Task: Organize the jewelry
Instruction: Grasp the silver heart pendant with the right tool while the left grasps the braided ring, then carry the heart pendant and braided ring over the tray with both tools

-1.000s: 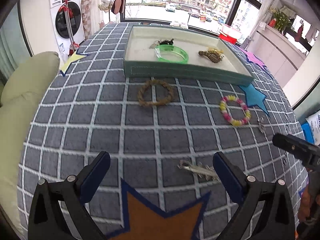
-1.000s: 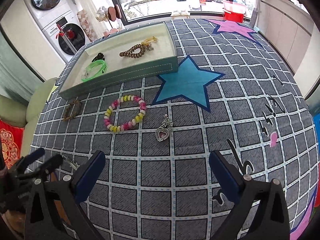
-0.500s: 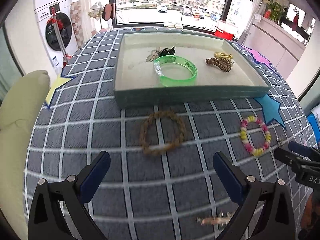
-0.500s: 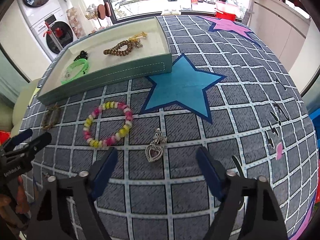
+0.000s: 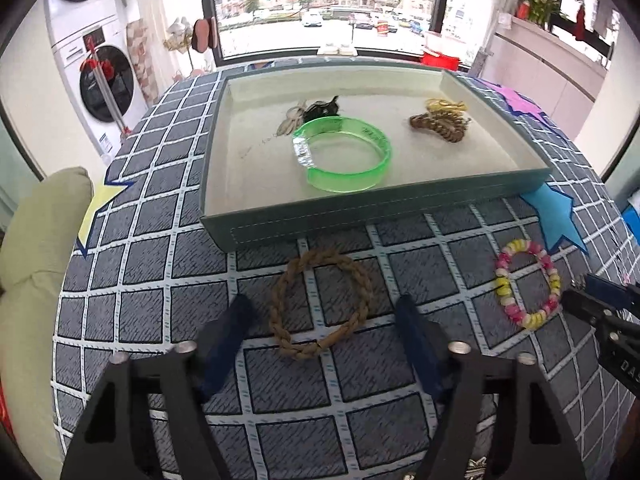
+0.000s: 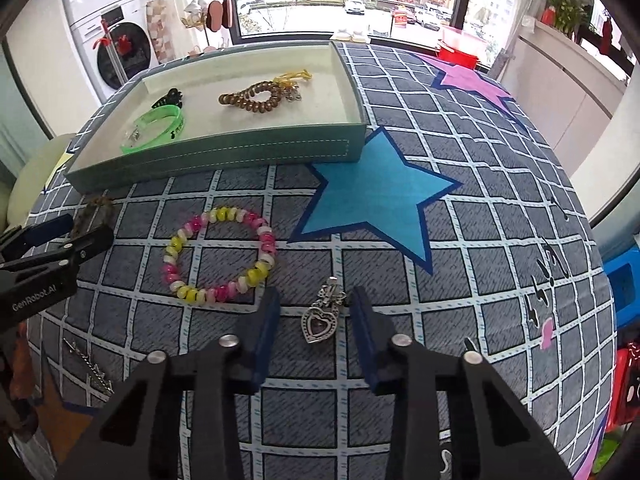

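Observation:
A brown braided bracelet [image 5: 321, 304] lies on the checked cloth just in front of the green tray [image 5: 360, 210]. My left gripper [image 5: 325, 312] is open, its fingers on either side of the bracelet. A silver heart pendant [image 6: 320, 319] lies between the fingers of my right gripper [image 6: 314, 312], which is open but partly narrowed. A pink and yellow bead bracelet [image 6: 219, 255] lies left of the pendant and also shows in the left wrist view [image 5: 526, 283]. The tray [image 6: 224, 152] holds a green bangle [image 5: 343, 154], a brown bead bracelet [image 5: 438, 126] and a dark clip [image 5: 320, 109].
A thin silver chain piece [image 6: 90, 364] lies on the cloth at the lower left of the right wrist view. A pale green cushion [image 5: 36, 248] sits at the table's left edge. A washing machine [image 5: 100, 76] and windows stand behind. A blue star patch [image 6: 372, 196] marks the cloth.
Both grippers have moved forward and down. The left now straddles the braided bracelet; the right now straddles the heart pendant and its jaws have narrowed.

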`<state>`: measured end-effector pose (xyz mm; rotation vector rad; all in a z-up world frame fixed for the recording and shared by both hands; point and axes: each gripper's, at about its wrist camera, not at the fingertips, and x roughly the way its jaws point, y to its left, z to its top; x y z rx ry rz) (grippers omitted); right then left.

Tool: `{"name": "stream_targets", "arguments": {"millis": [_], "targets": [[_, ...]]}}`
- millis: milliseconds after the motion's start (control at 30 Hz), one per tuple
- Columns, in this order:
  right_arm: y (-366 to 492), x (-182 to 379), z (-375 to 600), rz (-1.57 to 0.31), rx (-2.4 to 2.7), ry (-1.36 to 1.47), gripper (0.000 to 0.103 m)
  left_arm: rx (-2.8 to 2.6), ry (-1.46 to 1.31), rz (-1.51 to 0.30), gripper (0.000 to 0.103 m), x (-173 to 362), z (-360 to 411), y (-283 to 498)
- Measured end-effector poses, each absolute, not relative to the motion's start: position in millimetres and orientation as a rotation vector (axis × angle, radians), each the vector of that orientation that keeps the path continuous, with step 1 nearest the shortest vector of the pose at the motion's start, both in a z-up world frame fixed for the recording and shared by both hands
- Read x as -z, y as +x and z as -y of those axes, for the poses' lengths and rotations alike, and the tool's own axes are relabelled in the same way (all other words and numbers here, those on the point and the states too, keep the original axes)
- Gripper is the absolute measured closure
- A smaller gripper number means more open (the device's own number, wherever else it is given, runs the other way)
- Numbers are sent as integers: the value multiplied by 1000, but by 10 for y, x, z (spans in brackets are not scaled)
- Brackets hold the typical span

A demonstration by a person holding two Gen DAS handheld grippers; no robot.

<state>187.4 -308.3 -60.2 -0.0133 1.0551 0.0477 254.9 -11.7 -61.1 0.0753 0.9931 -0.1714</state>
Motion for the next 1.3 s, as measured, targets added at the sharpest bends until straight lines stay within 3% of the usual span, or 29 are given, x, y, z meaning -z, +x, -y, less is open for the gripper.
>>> {"name": "stream_targets", "arguments": {"millis": [133,200,267,333,400,433,500,1300], "targets": [[1869,597,3061,-1057,-58,-14,73,175,79,-988,26,602,127,2529],[1861,592,3052,-1057,-61,-14,77,175,79,-983,38,595,127,2517],[1861,590,3050,-1058,-63,-14,84,179,77,-984,39,587,127,2510],[1855,587,3049,-1058,-63,-12,84,180,79,-980,40,587,125,2504],[1851,584,3045,-1057,-62,-12,84,182,80,-973,57,581,123,2492],[1851,585,3047,-1056,-62,-11,84,185,78,-973,59,576,120,2491],[1853,585,3055,-1055,-62,-6,84,193,74,-972,78,569,111,2485],[1662,294,3501,-992,-140,207,85,292,-43,-899,78,113,-93,2183]]}}
